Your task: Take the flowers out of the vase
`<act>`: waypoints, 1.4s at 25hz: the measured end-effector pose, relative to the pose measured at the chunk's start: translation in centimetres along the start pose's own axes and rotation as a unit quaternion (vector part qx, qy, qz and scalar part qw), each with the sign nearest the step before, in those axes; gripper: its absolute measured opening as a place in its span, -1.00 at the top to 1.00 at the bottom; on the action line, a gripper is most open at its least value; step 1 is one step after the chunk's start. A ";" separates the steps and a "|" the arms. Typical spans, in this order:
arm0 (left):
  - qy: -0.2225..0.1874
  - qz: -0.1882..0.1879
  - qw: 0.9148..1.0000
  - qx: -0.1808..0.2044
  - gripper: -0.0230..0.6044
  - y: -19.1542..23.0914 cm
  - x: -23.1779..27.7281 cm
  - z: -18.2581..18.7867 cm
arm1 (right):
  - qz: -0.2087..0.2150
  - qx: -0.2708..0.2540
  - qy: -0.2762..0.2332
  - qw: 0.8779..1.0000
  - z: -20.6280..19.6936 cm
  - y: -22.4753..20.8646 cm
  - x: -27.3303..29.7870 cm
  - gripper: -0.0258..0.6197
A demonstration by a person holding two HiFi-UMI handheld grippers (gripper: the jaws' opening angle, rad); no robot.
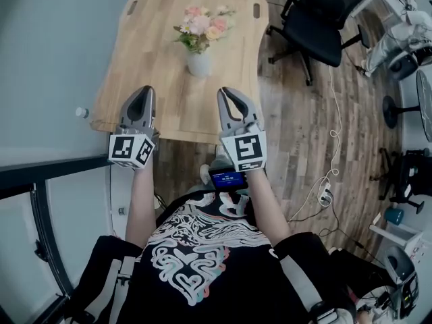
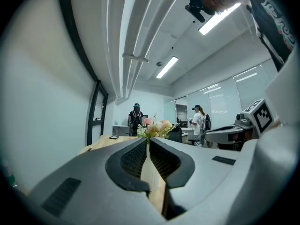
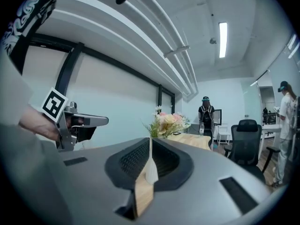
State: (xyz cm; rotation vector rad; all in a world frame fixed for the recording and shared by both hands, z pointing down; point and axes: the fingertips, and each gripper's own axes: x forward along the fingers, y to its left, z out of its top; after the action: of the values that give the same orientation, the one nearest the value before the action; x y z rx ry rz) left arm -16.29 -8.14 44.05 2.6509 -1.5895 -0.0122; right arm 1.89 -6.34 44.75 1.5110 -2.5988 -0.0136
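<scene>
The wooden table (image 1: 169, 79) carries the white vase (image 1: 199, 64) near its middle. A black office chair (image 1: 317, 19) stands on the floor to the right of the vase, past the table's edge. The left gripper (image 1: 143, 90) is on the near side of the vase and a little to its left, over the table's near edge, with its jaws pressed together on nothing. The right gripper (image 1: 226, 92) is on the near side of the vase and a little to its right, also closed and empty. Both point towards the vase and are well apart from it. The pink and cream flowers (image 1: 202, 27) stand upright in the vase. In each gripper view they show just above that gripper's closed tips, far off.
</scene>
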 end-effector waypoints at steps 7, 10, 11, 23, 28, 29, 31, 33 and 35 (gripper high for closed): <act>0.016 -0.004 1.000 0.008 0.91 0.5 4.9 -0.5 | 0.017 0.006 0.022 1.000 -1.1 -3.0 3.9 0.91; 0.010 -0.001 1.000 0.009 0.91 0.8 6.3 -0.4 | 0.028 0.011 0.032 0.999 -1.9 -3.9 5.1 0.91; 0.008 -0.001 1.000 0.009 0.91 0.8 6.7 -0.5 | 0.029 0.013 0.032 0.999 -2.1 -4.2 5.4 0.91; 0.015 -0.028 0.999 0.030 0.90 0.2 11.1 -1.4 | 0.046 0.035 0.045 0.997 -5.3 -6.8 9.5 0.91; 0.019 -0.049 0.998 0.044 0.84 -0.6 12.6 -1.6 | 0.057 0.033 0.048 0.997 -6.5 -7.6 10.9 0.91; 0.018 -0.054 0.997 0.044 0.79 -0.8 12.9 -1.5 | 0.061 0.034 0.050 0.996 -6.6 -7.7 11.1 0.91; 0.017 -0.062 0.997 0.044 0.79 -1.2 13.5 -1.5 | 0.071 0.037 0.055 0.995 -7.0 -8.0 11.6 0.91; 0.017 -0.071 0.997 0.041 0.64 -1.5 14.1 -1.4 | 0.079 0.042 0.061 0.994 -7.4 -8.1 12.1 0.91; 0.020 -0.076 0.996 0.039 0.50 -1.6 14.5 -1.5 | 0.087 0.045 0.065 0.993 -7.5 -8.0 12.4 0.90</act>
State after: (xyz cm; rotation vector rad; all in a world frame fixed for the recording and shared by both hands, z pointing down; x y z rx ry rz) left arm -7.98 -20.09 45.70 2.8056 -1.4018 0.0971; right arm 3.66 -20.63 52.97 1.2596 -2.6459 0.2142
